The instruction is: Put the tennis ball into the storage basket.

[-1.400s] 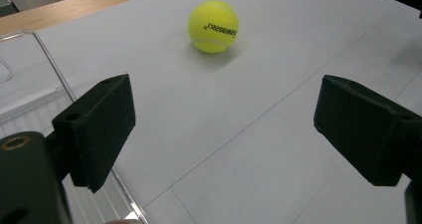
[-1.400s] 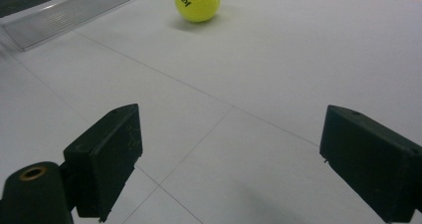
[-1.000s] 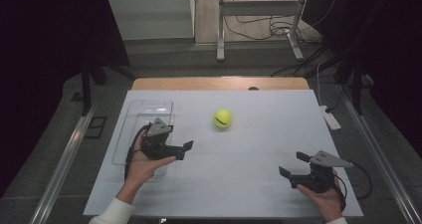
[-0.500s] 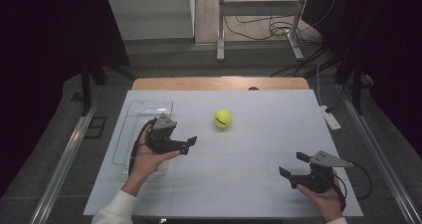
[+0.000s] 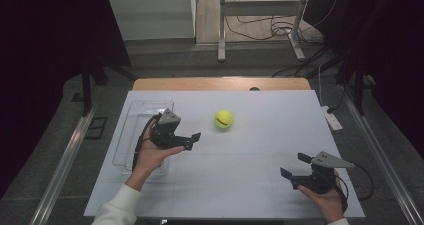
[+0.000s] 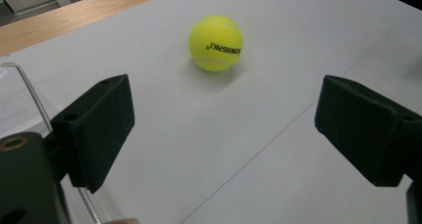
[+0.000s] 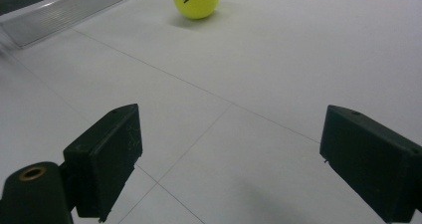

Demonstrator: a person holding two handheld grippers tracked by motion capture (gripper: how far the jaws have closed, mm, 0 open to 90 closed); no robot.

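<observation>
Before me: wooden table [image 5: 150,83] under white gridded sheet [image 5: 250,175]. On sheet: yellow tennis ball [image 5: 223,119], clear plastic tray [image 5: 131,135] at my left, possibly empty.

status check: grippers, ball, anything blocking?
Left hand-held gripper open, aimed at ball. Right hand-held gripper open, farther off. Ball untouched, path clear.

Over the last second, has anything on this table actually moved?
The left gripper has crept up the table and toward the tennis ball, jaws open, holding nothing. The ball, the clear tray and the right gripper, also open, stayed where they were.
</observation>
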